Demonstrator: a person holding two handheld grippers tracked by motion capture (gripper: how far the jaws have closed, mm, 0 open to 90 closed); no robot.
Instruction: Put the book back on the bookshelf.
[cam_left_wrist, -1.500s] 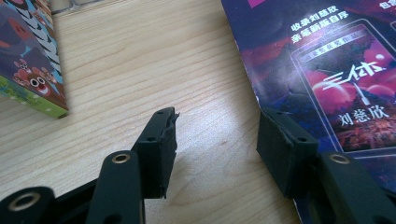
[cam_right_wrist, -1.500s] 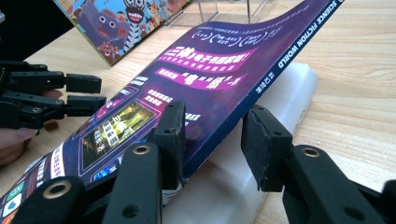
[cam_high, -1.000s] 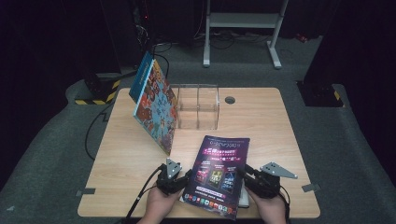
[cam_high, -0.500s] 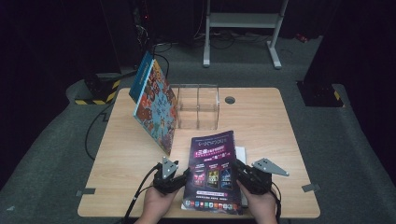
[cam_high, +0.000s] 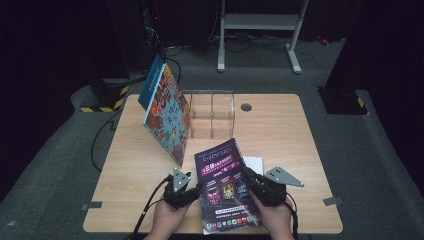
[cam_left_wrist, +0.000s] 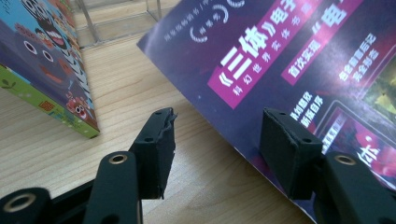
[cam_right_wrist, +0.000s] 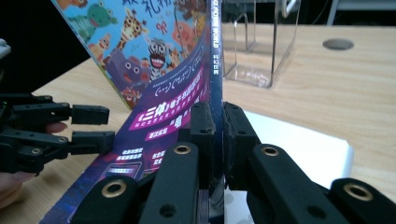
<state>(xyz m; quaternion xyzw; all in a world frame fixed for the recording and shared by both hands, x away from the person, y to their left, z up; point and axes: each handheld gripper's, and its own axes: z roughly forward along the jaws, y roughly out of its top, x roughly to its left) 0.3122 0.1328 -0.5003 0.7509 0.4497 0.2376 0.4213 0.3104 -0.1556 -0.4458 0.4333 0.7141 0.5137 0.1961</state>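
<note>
My right gripper (cam_right_wrist: 215, 140), jaws just closed, clamps the right edge of the purple magazine (cam_high: 225, 187) at the desk's (cam_high: 280, 130) near edge. My left gripper (cam_left_wrist: 217, 144) stands half open astride the magazine's left edge, pads not pressing.

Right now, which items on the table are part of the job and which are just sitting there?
In play: purple magazine, pinched at its edge by the right gripper; left gripper, open at its other edge.

Lying about: picture book, clear acrylic stand, white sheet.
</note>
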